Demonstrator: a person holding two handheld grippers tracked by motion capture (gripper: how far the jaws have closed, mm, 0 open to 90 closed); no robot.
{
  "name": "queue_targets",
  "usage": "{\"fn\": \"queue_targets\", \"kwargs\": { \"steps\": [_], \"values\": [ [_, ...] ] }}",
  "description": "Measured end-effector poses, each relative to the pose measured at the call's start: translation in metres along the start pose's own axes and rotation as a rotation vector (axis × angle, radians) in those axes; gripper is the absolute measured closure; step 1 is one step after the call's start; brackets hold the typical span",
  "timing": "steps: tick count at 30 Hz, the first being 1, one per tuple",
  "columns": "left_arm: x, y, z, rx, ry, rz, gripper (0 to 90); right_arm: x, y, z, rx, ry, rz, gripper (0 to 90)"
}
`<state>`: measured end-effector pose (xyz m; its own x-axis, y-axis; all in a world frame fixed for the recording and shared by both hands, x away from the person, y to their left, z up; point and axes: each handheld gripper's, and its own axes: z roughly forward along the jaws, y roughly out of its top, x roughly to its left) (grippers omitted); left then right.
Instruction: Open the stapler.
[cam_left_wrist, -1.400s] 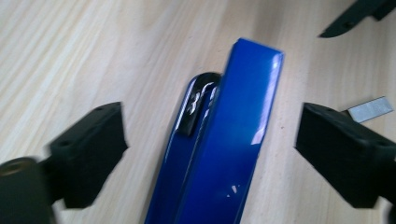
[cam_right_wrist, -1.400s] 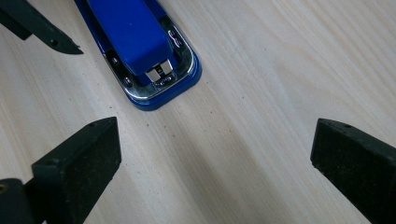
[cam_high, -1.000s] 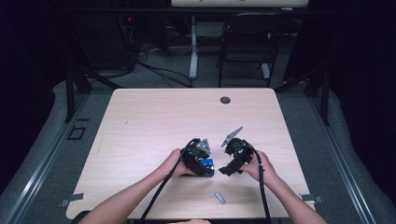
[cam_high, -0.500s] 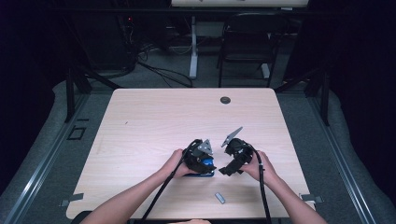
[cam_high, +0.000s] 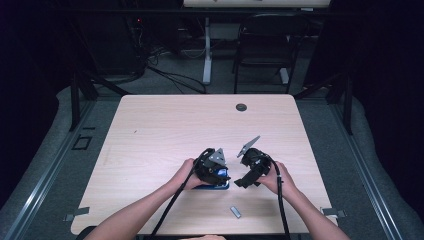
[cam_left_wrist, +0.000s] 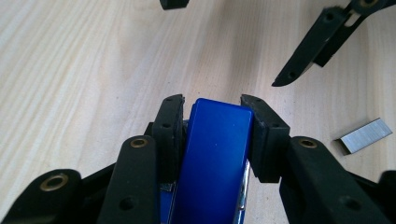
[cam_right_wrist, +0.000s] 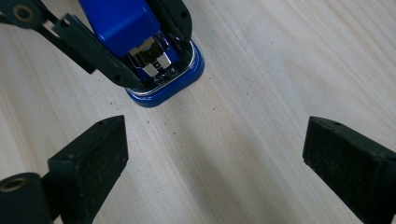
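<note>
A blue stapler (cam_left_wrist: 215, 154) lies on the pale wooden table (cam_high: 175, 125) near its front edge. My left gripper (cam_left_wrist: 212, 109) has just been closing its jaws on the stapler, and both pads now press its sides. In the high view the left gripper (cam_high: 215, 172) sits over the stapler (cam_high: 220, 186). My right gripper (cam_right_wrist: 215, 154) is open just to the right, its jaws wide apart over bare wood and pointing at the stapler's front end (cam_right_wrist: 180, 74). The right gripper (cam_high: 246, 179) is held a hand's width from the left one.
A short strip of staples (cam_high: 235, 212) lies near the table's front edge, and it shows to the right of the stapler in the left gripper view (cam_left_wrist: 364, 135). A round dark grommet (cam_high: 241, 107) sits at the far edge. Chairs and cables stand beyond the table.
Both hands have stayed in place. In the high view the left gripper sits slightly tighter over the stapler than a second ago.
</note>
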<state>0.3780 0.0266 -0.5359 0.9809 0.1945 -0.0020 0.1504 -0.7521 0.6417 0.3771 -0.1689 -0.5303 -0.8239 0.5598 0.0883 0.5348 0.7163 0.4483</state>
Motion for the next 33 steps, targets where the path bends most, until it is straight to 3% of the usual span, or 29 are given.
{"fn": "queue_targets", "kwargs": {
  "steps": [11,17,22,24,30,33],
  "values": [
    [0.002,-0.001,-0.015,-0.036,-0.027,0.012,62.1,-0.001,0.001,-0.001,-0.024,-0.036,-0.006,9.6],
    [0.004,-0.002,-0.023,-0.057,-0.029,0.014,62.6,0.0,0.002,-0.003,-0.053,-0.017,-0.012,15.3],
    [0.003,-0.002,-0.027,-0.068,-0.016,0.023,62.8,0.005,0.005,-0.006,-0.122,-0.042,-0.01,32.9],
    [0.002,-0.002,-0.029,-0.068,-0.017,0.025,62.9,0.007,0.006,-0.004,-0.12,-0.038,-0.015,38.5],
    [0.001,-0.003,-0.034,-0.076,-0.006,0.029,63.1,0.015,0.01,-0.002,-0.131,-0.051,-0.027,68.9],
    [0.002,-0.004,-0.035,-0.076,-0.003,0.029,63.2,0.019,0.011,-0.002,-0.166,-0.019,-0.01,76.9]
  ]
}}
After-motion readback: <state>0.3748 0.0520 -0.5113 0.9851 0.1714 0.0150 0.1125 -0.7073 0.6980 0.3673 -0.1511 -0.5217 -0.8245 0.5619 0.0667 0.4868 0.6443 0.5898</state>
